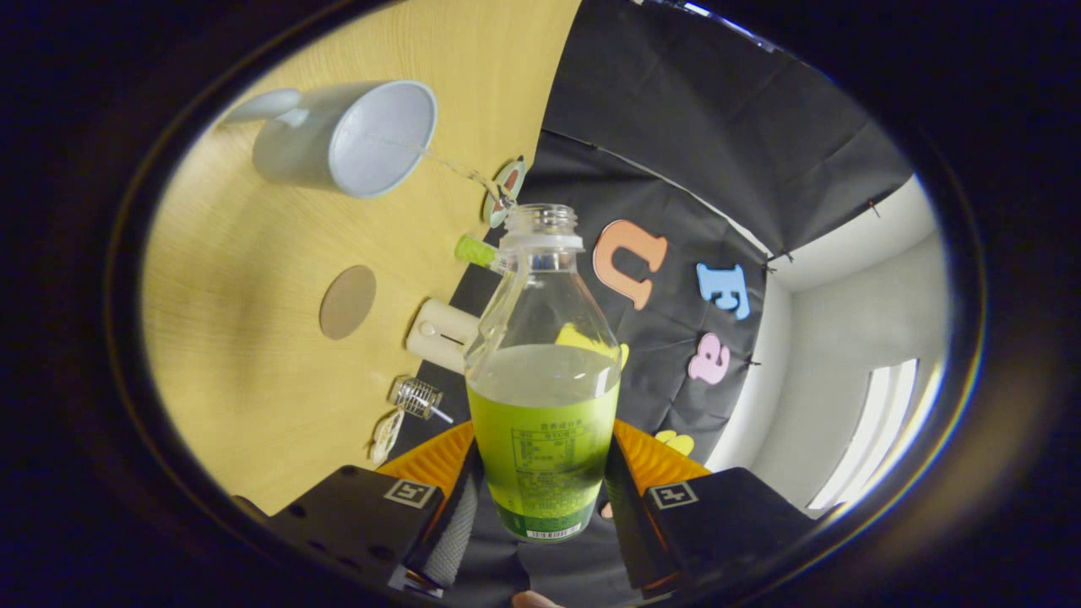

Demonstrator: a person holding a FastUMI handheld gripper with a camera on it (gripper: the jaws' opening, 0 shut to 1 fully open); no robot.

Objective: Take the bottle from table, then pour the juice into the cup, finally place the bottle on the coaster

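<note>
My gripper (540,498) is shut on a clear bottle (545,371) with a green label, both fingers pressing its lower body. The bottle is uncapped and tipped hard toward the table, its mouth (540,218) pointing beyond the fingers. A thin stream of liquid (460,171) runs from the mouth into the white cup (359,137), which stands on the wooden table (253,338) with its opening facing the view. The round brown coaster (347,301) lies on the table between the cup and the fingers. The bottle is about half full.
Along the table's far edge by the black cloth wall sit a white cylindrical object (439,335), a small wire spring-like item (416,397), a green cap-like piece (475,251) and a round sticker-like disc (507,190). A white wall and window (870,439) lie beyond.
</note>
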